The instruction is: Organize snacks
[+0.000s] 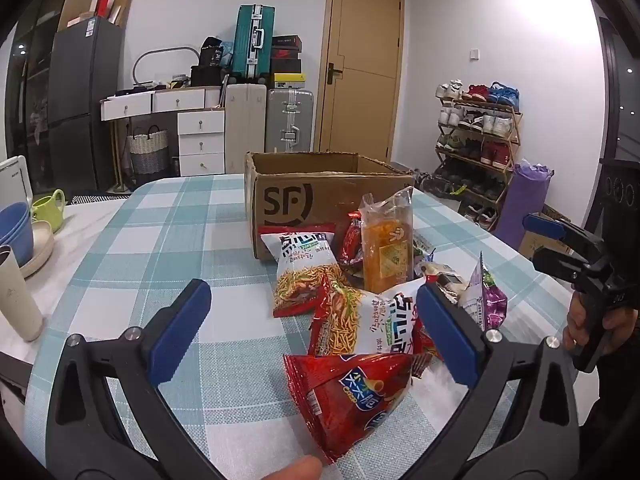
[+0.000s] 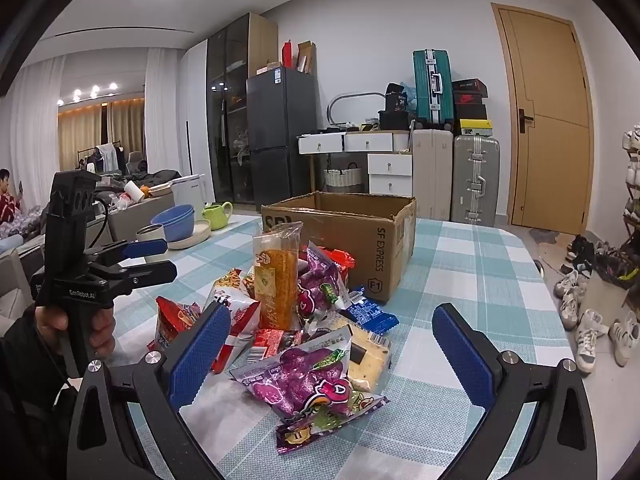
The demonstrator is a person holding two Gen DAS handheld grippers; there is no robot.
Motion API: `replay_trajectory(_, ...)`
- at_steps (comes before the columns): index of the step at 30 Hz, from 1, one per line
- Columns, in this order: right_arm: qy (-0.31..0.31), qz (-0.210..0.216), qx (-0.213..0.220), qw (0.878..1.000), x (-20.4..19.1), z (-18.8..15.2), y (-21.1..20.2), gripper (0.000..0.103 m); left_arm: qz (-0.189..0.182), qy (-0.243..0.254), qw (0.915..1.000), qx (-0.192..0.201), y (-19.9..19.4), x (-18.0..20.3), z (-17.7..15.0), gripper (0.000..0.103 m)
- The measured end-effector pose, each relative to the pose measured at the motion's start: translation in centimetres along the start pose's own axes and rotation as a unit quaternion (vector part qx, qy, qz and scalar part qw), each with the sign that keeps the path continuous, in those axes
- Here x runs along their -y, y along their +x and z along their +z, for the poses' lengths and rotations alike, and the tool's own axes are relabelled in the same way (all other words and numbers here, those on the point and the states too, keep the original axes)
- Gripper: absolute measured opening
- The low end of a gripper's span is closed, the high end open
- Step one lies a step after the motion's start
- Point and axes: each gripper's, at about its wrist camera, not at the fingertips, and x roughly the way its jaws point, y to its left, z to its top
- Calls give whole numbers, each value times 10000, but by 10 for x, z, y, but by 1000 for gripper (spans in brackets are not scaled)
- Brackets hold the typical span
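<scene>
Left wrist: left claw [image 1: 312,332] is spreading wide, empty, straddling the red chip bag [image 1: 352,396] on the tabletop [image 1: 168,248], likely first pick.

Right wrist: right claw [image 2: 332,344] is gaping, empty, over the purple snack bag [image 2: 304,384]; cardboard box [image 2: 360,240] is standing behind the pile, probably the destination.

We see glossy plastic snack bags [image 2: 304,384], a matt, rough cardboard box [image 1: 320,200], woven checked cloth on the table [image 1: 168,248], & textured blue rubbery gripper pads [image 2: 200,356].

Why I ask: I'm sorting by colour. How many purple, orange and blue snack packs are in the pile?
Purple packs: 2
Orange pack: 1
Blue pack: 1
Total: 4
</scene>
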Motion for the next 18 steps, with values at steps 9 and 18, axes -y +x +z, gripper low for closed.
replay_trajectory(9,-77,-24,-37,10000,-1,0,0,103,-6,-16,10000,1,0,0,0,103)
replay_trajectory(18,-65,-15,-41,10000,-2,0,-1,103,-5,-28,10000,-17,0,0,0,103)
